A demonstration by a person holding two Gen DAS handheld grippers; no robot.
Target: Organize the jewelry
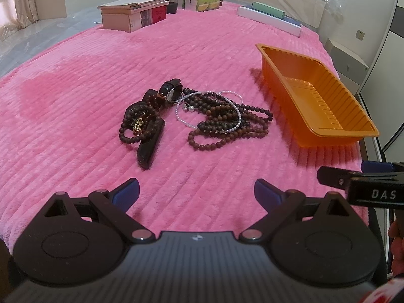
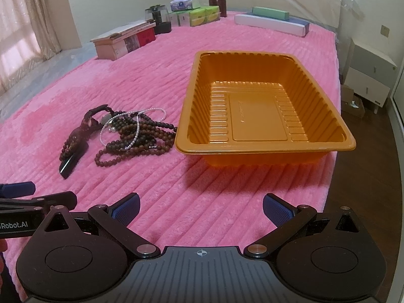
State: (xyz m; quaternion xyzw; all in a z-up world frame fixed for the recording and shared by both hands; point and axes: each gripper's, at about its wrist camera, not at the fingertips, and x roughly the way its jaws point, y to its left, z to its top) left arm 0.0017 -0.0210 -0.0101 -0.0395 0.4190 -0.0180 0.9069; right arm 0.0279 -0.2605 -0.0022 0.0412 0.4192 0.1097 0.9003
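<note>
Both claws spread wide and gripping nothing — left gripper (image 1: 197,189) aimed straight at the tangled heap of dark wooden bead strands, white pearl strings and black-strapped watches (image 1: 194,112) lying ahead of it on the pink ribbed plush blanket (image 1: 75,126). Probably poised for a first pick. Right gripper (image 2: 200,205) fronting the orange ribbed plastic tray (image 2: 265,149) — empty, just right of the heap, likely parked there to receive it.

Bare pink blanket (image 1: 197,166) directly ahead of left tool (image 1: 197,194): clear approach to jewelry pile (image 1: 202,116). Orange tray (image 2: 265,149) ahead of right tool (image 2: 200,208), walls raised, top unobstructed. Boxes (image 1: 133,15) far beyond, well apart.
</note>
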